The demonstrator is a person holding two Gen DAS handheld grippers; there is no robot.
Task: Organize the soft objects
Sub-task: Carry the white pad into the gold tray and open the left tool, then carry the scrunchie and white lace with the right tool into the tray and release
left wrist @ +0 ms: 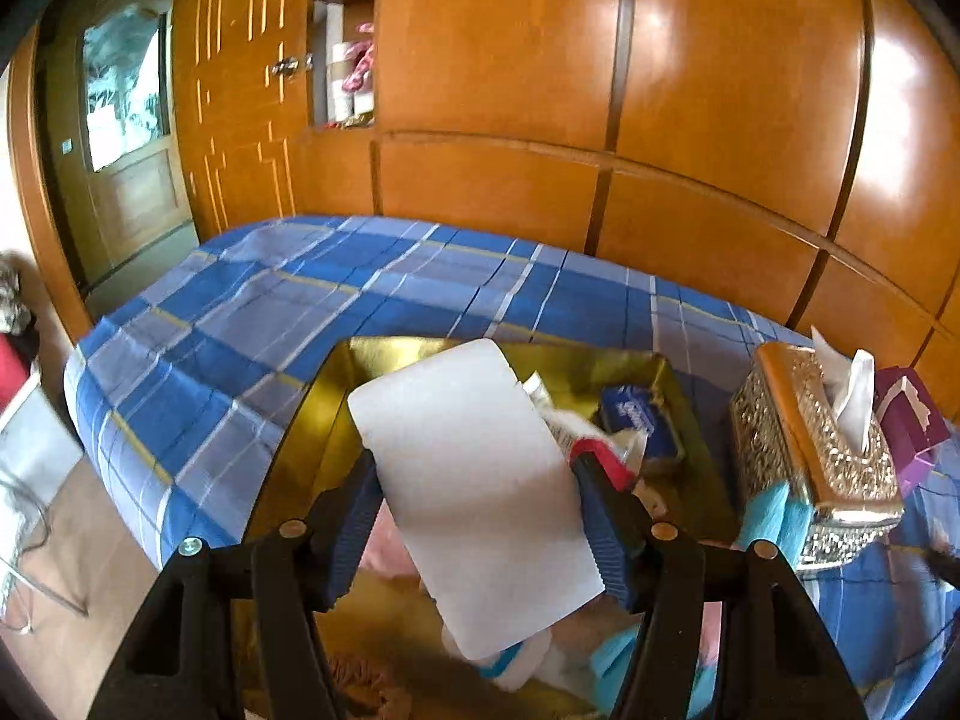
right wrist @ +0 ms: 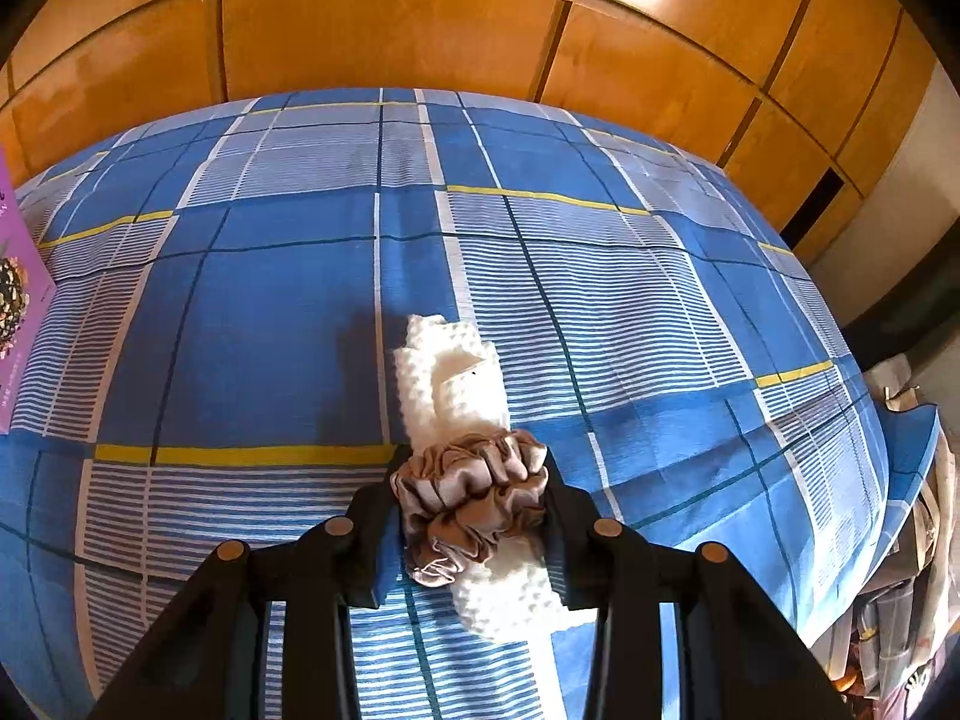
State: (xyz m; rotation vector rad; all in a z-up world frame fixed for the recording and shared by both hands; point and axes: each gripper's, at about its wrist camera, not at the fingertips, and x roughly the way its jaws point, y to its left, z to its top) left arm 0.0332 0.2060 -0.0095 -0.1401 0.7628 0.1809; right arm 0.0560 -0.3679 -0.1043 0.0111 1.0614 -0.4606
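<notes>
In the left wrist view my left gripper is shut on a white rectangular sponge and holds it tilted above a gold tray. The tray holds a blue tissue pack, a red-and-white item, and pink and turquoise soft things partly hidden under the sponge. In the right wrist view my right gripper is shut on a brown satin scrunchie. The scrunchie rests against a white knobbly cloth that lies on the blue plaid bed.
An ornate gold tissue box stands right of the tray, with a purple box behind it and turquoise cloth at its base. A purple box sits at the right view's left edge. Wooden wardrobe doors back the bed.
</notes>
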